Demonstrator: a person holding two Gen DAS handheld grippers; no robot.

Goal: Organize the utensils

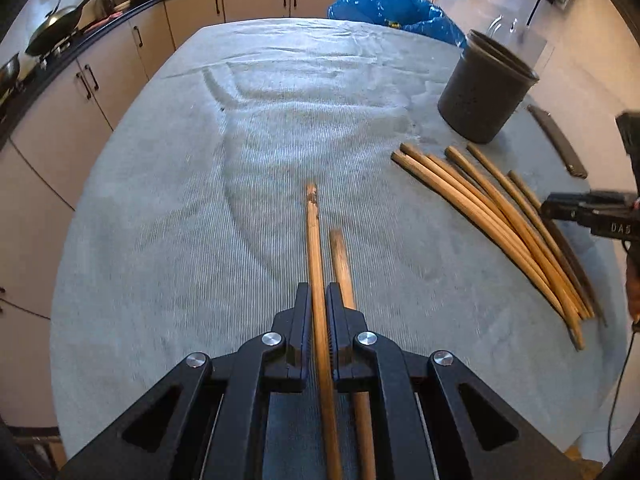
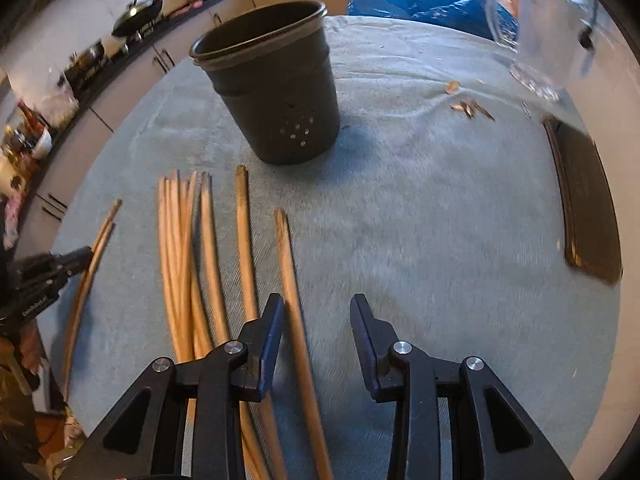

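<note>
My left gripper (image 1: 319, 294) is shut on a long wooden chopstick (image 1: 313, 236) that points away over the grey cloth. A second chopstick (image 1: 341, 260) lies just right of it, outside the jaws. To the right lies a fanned bundle of several chopsticks (image 1: 500, 220), and behind it stands a dark perforated holder pot (image 1: 484, 92). My right gripper (image 2: 317, 302) hovers open over the cloth. One chopstick (image 2: 289, 272) runs along the inside of its left finger, untouched. The bundle (image 2: 184, 260) lies left of it and the pot (image 2: 276, 96) stands ahead.
A dark flat slab (image 2: 588, 208) lies at the table's right edge, near small wood scraps (image 2: 468, 108) and a clear glass jug (image 2: 532, 20). A blue bag (image 1: 392, 4) sits beyond the far edge. Cabinets and a wok (image 1: 56, 28) line the left.
</note>
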